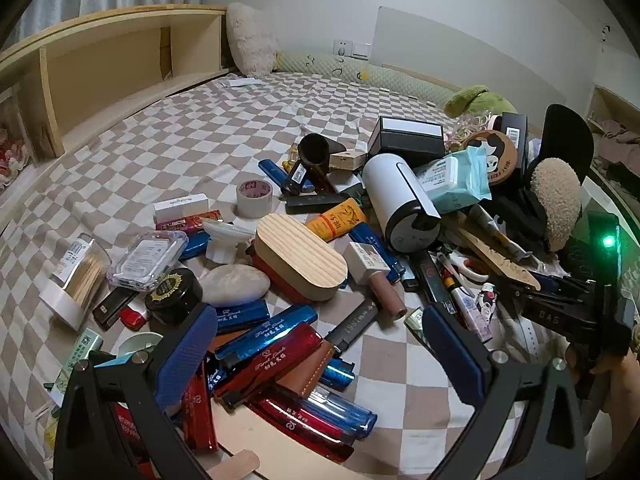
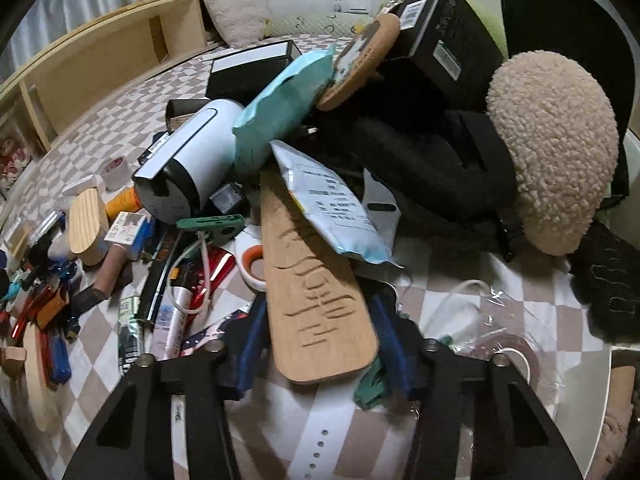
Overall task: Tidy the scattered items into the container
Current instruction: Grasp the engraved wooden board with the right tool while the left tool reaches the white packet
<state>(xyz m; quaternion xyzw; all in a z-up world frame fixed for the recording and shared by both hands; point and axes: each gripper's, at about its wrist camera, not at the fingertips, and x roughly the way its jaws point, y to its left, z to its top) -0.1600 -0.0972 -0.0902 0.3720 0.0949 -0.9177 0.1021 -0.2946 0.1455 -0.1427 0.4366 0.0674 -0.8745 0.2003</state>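
A heap of scattered items lies on a checkered bedsheet (image 1: 192, 136). My left gripper (image 1: 320, 350) hangs open above blue (image 1: 266, 334) and red (image 1: 272, 364) harmonica cases and a brown leather sleeve (image 1: 308, 368), its blue pads (image 1: 188, 356) wide apart and holding nothing. My right gripper (image 2: 320, 340) is shut on the wide end of a carved wooden paddle (image 2: 316, 300), whose far end runs under a printed pouch (image 2: 332, 204). The left wrist view shows that paddle (image 1: 500, 264) sticking out of the right gripper (image 1: 524, 294). No container is clearly in view.
A white cylinder device (image 1: 400, 200), teal wipes pack (image 1: 456, 180), oval wooden box (image 1: 300, 256), tape roll (image 1: 254, 198) and grey stone (image 1: 234, 284) crowd the middle. A fleece slipper (image 2: 556, 152) and black box (image 2: 444, 36) rise on the right. A wooden headboard shelf (image 1: 100, 72) lines the left.
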